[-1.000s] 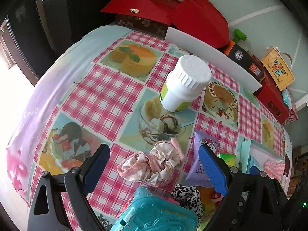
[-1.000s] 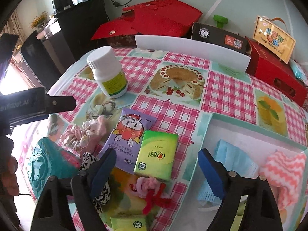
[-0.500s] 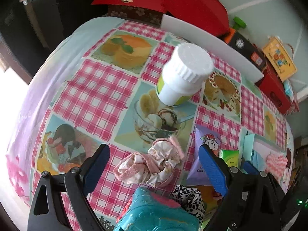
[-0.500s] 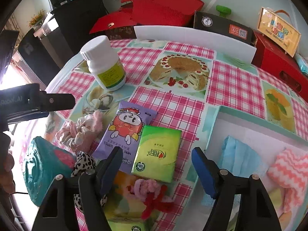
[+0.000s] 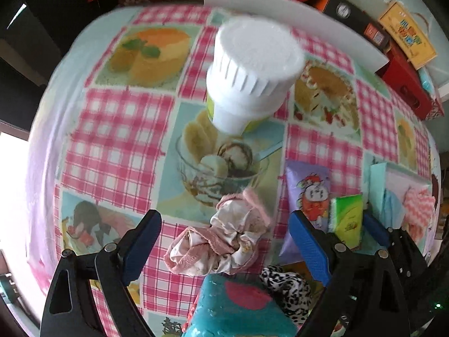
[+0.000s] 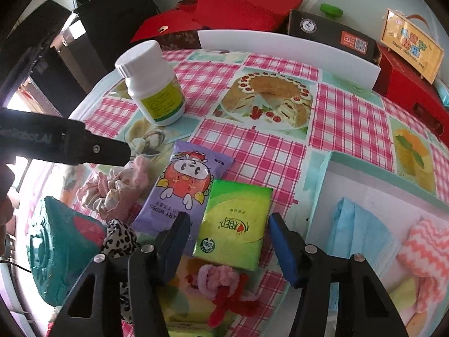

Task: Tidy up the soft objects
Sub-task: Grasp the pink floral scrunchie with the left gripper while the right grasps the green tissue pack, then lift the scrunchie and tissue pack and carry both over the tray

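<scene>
Scrunchie [image 5: 221, 238], the pink and cream one, lies crumpled on the checked tablecloth [image 5: 118, 140] between my left gripper's [image 5: 224, 233] 2 spread blue pads, not touched by either. Motion blur smears that view, so the white-capped bottle [image 5: 249, 75] looming beyond it is soft at the edges and its label is mostly hidden under the cap. A teal pouch [image 5: 238, 309] is cut off by the bottom edge, and a leopard-print scrunchie [image 5: 286, 286] beside it is half covered by the right finger.

From the right wrist, my right gripper [image 6: 227, 236] also stands spread, holding nothing, its pads flanking the near end of a green tissue pack [image 6: 235, 224]. A purple baby-wipes packet [image 6: 182, 191] lies against the tissue pack's left side, its near end hidden behind the left finger. A fuzzy pink and red hair tie [image 6: 221, 283] sits just below the pads, partly blocked by the gripper frame.

The pale green tray [image 6: 364, 163] on the right holds a folded blue cloth [image 6: 362, 236] and a pink zigzag cloth [image 6: 421, 250]; something yellow-green below them is too cropped for me to identify. Red boxes [image 6: 238, 8] and a white board [image 6: 280, 42] stand behind the table.
</scene>
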The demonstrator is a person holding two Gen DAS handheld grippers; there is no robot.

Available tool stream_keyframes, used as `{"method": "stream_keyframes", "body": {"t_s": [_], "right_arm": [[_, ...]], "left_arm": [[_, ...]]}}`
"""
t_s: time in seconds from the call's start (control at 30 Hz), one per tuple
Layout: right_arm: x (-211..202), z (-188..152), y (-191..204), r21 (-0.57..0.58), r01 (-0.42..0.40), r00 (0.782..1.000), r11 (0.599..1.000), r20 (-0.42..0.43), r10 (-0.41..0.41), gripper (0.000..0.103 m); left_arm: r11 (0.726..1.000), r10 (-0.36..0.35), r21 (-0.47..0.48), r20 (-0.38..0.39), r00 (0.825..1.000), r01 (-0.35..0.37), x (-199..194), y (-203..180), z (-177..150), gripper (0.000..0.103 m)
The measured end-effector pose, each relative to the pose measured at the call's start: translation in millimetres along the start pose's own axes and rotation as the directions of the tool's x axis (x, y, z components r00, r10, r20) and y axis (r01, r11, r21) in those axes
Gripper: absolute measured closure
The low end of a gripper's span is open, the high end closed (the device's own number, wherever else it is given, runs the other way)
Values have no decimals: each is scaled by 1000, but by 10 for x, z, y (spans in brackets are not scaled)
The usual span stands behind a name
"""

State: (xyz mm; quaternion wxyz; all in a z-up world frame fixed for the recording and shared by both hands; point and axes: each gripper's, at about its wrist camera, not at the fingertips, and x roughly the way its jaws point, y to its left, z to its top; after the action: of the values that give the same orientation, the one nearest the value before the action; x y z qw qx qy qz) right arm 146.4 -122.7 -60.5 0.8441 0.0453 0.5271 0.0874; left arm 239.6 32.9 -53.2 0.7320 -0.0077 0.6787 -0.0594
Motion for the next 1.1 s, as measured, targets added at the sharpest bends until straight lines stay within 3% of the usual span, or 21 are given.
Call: {"method": "stream_keyframes", "body": {"t_s": [0.27,0.37,0.47,0.63,0.73,0.83,1.1], "right_arm": [[48,-6,-11,-4,4,1000,1000,-6,-4,47],[54,-7,-3,-13,10,1000,1000,-6,-10,48],[54,-7,0,-18,14,1000,1000,-5,-14,48],[43,-9,-4,-22,16,1000,1000,-2,-16,49],[37,-10,-7,-22,15,1000,1000,-2,-15,49],[35,-8,-11,-18,11,1000,1000,-2,-11,49],[24,-9,-11,-7,2,1000,1000,1,-2,49]], "left_arm": [[998,39,44,-107,993,-35,362,-9,85,14],[998,44,53,-139,989,-37,488,-32,131,21],[996,60,71,-125,990,-52,502,-61,179,29],[998,36,57,-100,994,-31,466,-46,268,61],[999,17,40,-80,997,-14,403,1,212,74],[1000,-6,21,-51,999,7,308,2,113,81],[1000,-20,-1,-1,1000,20,176,41,-82,88]]}}
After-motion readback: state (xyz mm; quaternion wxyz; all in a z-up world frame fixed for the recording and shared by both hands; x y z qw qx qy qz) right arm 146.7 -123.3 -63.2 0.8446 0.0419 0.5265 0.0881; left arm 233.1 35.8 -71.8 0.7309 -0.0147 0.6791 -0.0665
